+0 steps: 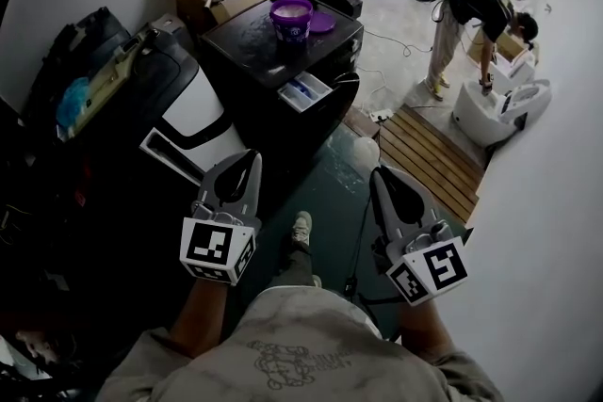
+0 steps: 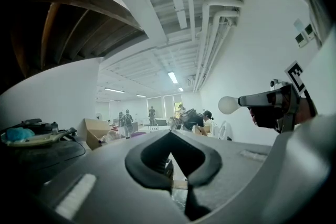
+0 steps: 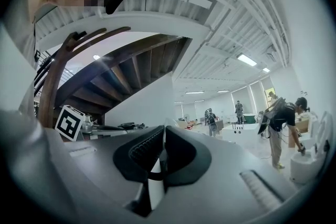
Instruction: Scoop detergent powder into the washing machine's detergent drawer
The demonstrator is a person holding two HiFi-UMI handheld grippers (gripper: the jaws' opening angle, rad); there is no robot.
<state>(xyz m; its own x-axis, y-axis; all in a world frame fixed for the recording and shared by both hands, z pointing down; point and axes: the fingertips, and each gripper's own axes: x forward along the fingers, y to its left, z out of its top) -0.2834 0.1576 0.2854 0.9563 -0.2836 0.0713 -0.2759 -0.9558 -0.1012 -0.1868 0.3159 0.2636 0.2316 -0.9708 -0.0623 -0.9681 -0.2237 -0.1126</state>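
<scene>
I'm pinching the light, stiff white scoop [image 1: 364, 149] by its thin handle in the right tongs [image 1: 382, 176]; the left tongs [image 1: 247, 163] are sitting closed, empty. At 12 o'clock the open detergent tub [image 1: 291, 17] is standing on the washer's surface [image 1: 247, 38], with the drawer [image 1: 306, 92] pulled out just below.

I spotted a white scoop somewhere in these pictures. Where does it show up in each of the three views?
Head view: the white scoop pokes forward from the right gripper, right of centre.
Left gripper view: its round bowl shows at the right, about mid-height.
Right gripper view: its handle is clamped between the jaws, bottom centre.
Shared landmark: the bending person in a dark top.
</scene>
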